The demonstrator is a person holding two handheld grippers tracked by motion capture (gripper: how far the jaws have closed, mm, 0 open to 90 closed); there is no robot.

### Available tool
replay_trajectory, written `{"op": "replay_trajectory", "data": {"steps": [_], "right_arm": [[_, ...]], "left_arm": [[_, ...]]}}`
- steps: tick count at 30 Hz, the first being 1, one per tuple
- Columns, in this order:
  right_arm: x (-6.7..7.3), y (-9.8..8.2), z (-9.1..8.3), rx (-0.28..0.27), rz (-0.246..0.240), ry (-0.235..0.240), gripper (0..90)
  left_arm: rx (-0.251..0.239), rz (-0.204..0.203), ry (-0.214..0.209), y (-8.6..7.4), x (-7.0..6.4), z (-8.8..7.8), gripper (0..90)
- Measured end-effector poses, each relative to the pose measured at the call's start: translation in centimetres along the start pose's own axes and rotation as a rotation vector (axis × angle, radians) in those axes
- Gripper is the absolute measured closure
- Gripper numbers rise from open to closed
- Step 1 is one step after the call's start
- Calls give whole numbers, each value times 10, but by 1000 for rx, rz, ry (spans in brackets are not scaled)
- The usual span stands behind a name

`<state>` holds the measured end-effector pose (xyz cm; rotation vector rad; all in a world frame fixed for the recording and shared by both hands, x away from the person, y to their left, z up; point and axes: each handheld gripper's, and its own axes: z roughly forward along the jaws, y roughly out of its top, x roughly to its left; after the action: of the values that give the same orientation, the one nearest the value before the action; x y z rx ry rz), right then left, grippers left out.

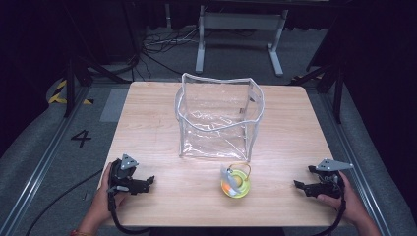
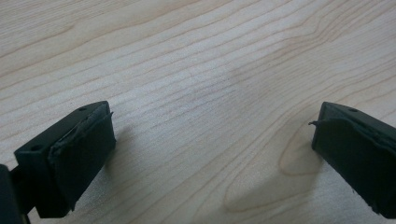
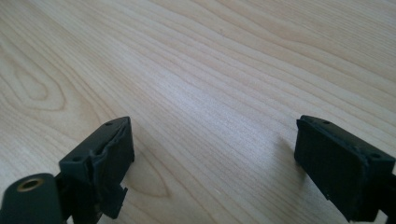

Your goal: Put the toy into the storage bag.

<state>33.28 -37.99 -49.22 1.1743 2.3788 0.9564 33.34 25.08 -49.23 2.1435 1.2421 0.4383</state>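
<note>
Wooden table [image 1: 147, 123] carries a clear bag [image 1: 219, 118], standing open-mouthed, likely ready for filling. Between left gripper [image 1: 147, 183] and right gripper [image 1: 300, 186], ahead of both, lies the yellow toy [image 1: 236, 183]. Both grippers gape empty.

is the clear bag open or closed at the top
Open: the clear bag stands upright on the table, its white-edged rim spread wide and nothing inside.

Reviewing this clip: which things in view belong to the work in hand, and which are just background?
In play:
- clear plastic bag, standing open on the table
- small yellow-green toy in front of it
- left gripper, open
- right gripper, open

Background:
- metal stand on the floor beyond
- loose cables
- floor marking 4
</note>
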Motion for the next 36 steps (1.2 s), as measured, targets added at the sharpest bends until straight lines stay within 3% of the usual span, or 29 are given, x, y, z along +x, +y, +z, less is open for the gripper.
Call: {"op": "replay_trajectory", "data": {"steps": [7, 10, 14, 17, 25, 36], "right_arm": [[-4, 5, -2, 61, -37, 34, 118], [-4, 7, -4, 84, -58, 37, 161], [-2, 11, -6, 101, -74, 25, 186], [0, 18, -10, 93, -101, 50, 203], [12, 50, -29, 66, -177, 90, 237], [39, 97, -41, 100, -319, 158, 249]], "left_arm": [[8, 22, -29, -1, 3, -2, 1], [9, 31, -31, -2, 3, -2, 3], [-3, 38, -32, -2, 4, -2, 3], [0, 53, -40, -3, 6, -3, 4], [2, 52, -49, -4, 6, -3, 3], [4, 54, -50, -4, 6, -4, 4]]}}
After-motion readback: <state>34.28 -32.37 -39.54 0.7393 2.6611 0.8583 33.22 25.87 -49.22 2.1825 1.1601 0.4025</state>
